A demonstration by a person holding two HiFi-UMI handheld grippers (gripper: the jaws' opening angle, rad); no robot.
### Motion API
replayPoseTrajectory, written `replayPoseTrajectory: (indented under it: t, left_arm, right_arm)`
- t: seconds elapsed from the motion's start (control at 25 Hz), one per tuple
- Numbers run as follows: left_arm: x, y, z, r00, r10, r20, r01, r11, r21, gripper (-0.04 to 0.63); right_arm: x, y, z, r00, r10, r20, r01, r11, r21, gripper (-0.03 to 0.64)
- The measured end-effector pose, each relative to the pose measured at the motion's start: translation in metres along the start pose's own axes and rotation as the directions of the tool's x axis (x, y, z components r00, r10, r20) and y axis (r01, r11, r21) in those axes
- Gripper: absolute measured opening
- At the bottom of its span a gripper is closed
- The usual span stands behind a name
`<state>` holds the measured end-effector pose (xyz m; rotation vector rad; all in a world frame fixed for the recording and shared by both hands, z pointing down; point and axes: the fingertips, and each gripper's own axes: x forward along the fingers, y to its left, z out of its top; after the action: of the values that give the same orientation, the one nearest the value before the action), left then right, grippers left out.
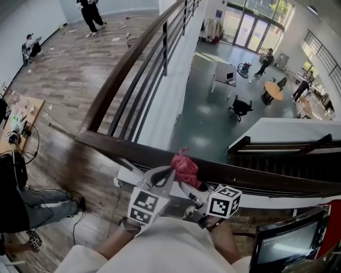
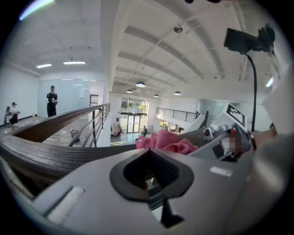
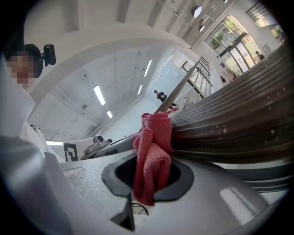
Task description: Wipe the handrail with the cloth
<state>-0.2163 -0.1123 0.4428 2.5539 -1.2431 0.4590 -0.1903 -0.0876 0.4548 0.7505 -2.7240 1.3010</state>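
right hand-held gripper (image 3: 149, 176): clenched tight on the pink cloth (image 3: 154, 151), with a bunched fold pinched between the dark pads and the loose end dangling below

left hand-held gripper (image 2: 151, 172): jaws closed together with nothing in them, tip parked just beside the cloth

cloth: up top, pressed right against the near side of the handrail (image 1: 256, 178), bunched over its edge between the two grippers

handrail: dark wood with grooved grain, running across in front, then turning at a corner and heading away along the left

monitor (image 1: 287, 242): lower right, tucked in close on this side of the rail

balusters (image 1: 144, 90): dark metal bars under the rail section that runs away

upper floor (image 1: 64, 69): wood planks, with a cluttered surface (image 1: 24, 120) at the left edge and a person (image 1: 90, 16) standing way back

lower hall: far below past the rail, round table (image 1: 274, 90), black office chair (image 1: 241, 106), glass doors at the end
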Motion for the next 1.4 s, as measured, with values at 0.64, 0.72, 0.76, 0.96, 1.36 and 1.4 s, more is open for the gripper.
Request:
replayPoseTrajectory:
  t: [0.64,0.72,0.76,0.96,1.36,1.4]
  left_arm:
    - [-0.012,0.018,-0.004,0.999,0.034,0.007,-0.034,0.999,-0.022,0.005]
    - [-0.015,0.02,-0.005,0.999,0.037,0.007,-0.037,0.999,-0.023,0.005]
    - [-0.016,0.021,-0.005,0.999,0.039,0.007,-0.039,0.999,-0.024,0.005]
    - [-0.02,0.025,-0.006,0.999,0.045,0.009,-0.045,0.999,-0.027,0.005]
    - [-0.028,0.038,-0.008,0.998,0.068,0.011,-0.068,0.997,-0.041,0.005]
    - [-0.029,0.039,-0.009,0.997,0.072,0.011,-0.071,0.997,-0.042,0.005]
  right_arm:
    - [0.019,0.009,-0.002,0.998,-0.003,-0.056,0.001,1.0,-0.029,0.063]
    - [0.021,0.011,-0.003,0.998,-0.002,-0.062,0.0,0.999,-0.032,0.063]
    - [0.023,0.012,-0.004,0.998,-0.001,-0.065,-0.001,0.999,-0.034,0.063]
    - [0.027,0.015,-0.004,0.997,0.003,-0.08,-0.006,0.999,-0.039,0.063]
    - [0.04,0.021,-0.006,0.995,0.009,-0.1,-0.015,0.998,-0.055,0.063]
    - [0.041,0.021,-0.006,0.995,0.009,-0.102,-0.015,0.998,-0.057,0.063]
